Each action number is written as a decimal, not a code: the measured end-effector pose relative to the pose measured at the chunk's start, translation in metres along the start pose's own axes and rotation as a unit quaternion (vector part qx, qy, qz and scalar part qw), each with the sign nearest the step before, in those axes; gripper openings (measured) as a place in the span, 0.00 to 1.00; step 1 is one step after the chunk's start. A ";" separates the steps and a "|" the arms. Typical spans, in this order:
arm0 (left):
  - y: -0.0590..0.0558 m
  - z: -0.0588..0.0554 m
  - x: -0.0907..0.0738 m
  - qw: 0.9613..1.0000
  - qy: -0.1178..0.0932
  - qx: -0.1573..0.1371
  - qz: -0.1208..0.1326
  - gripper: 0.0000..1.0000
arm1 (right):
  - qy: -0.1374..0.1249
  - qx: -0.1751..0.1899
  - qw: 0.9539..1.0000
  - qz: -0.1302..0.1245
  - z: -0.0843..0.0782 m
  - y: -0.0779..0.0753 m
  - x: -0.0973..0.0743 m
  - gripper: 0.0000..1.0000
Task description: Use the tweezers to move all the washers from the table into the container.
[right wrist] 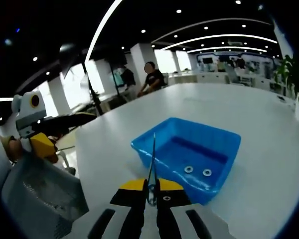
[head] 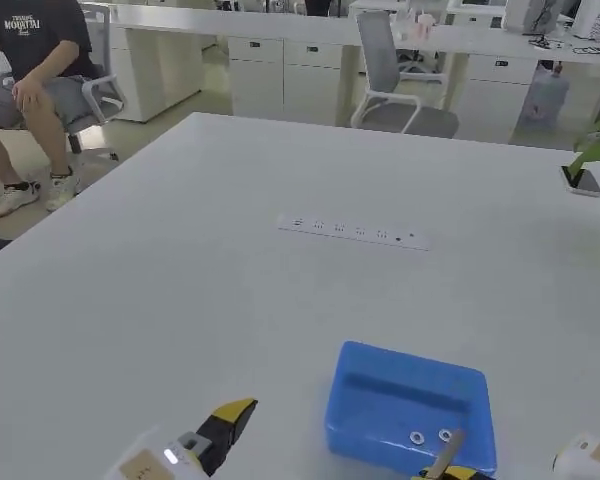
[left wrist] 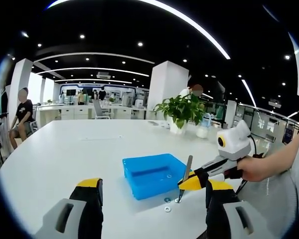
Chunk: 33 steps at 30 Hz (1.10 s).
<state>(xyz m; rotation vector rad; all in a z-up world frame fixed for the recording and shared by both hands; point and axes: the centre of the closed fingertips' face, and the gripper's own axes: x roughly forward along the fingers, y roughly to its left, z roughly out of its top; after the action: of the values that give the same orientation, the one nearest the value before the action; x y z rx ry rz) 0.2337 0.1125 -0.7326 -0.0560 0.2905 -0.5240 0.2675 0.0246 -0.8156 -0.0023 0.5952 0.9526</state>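
Soft, even overhead light leaves the white table (head: pixel 230 250) pale and almost shadowless. Both gripper views bend strongly toward their edges, where ceiling lights (left wrist: pixel 139 44) glare and stretch. The far office seems slightly blurred.

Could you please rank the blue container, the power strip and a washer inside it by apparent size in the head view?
Largest: blue container.
Then: power strip, which lies farther off and so looks smaller.
Smallest: washer.

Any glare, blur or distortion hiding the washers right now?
Head view: soft even light, no glare, two washers in the blue container small but legible. Left gripper view: heavy fisheye bending, dark ceiling, loose washers on the table tiny. Right gripper view: tweezers crisp, edges curved.
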 end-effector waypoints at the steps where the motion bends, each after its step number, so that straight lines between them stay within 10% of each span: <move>1: 0.000 0.000 0.000 1.000 0.001 -0.001 0.000 0.87 | -0.007 0.006 1.000 0.006 0.002 0.002 0.001 0.04; 9: 0.003 0.000 -0.001 1.000 -0.002 -0.003 0.003 0.87 | 0.010 -0.050 0.999 0.017 -0.002 0.014 -0.001 0.04; 15: 0.004 0.000 -0.001 1.000 -0.004 -0.005 0.005 0.87 | 0.042 -0.168 0.985 0.010 -0.005 0.026 0.000 0.04; 19: 0.003 0.001 -0.001 1.000 -0.004 -0.006 0.006 0.87 | 0.053 -0.176 0.983 0.012 -0.005 0.028 0.004 0.03; 24: 0.002 0.003 -0.001 1.000 -0.009 -0.010 0.003 0.87 | 0.040 -0.123 0.992 0.005 -0.002 0.019 0.005 0.02; 27: 0.003 0.001 -0.001 1.000 -0.007 -0.009 0.004 0.87 | 0.005 -0.001 1.000 0.012 0.000 0.016 0.004 0.02; 33: 0.003 0.000 -0.001 1.000 -0.006 -0.009 0.005 0.87 | -0.009 0.019 1.000 0.014 0.003 0.011 -0.001 0.03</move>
<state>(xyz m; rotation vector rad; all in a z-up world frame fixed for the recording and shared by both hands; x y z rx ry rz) 0.2345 0.1159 -0.7325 -0.0749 0.2841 -0.5108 0.2601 0.0315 -0.8101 0.0478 0.5974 0.9672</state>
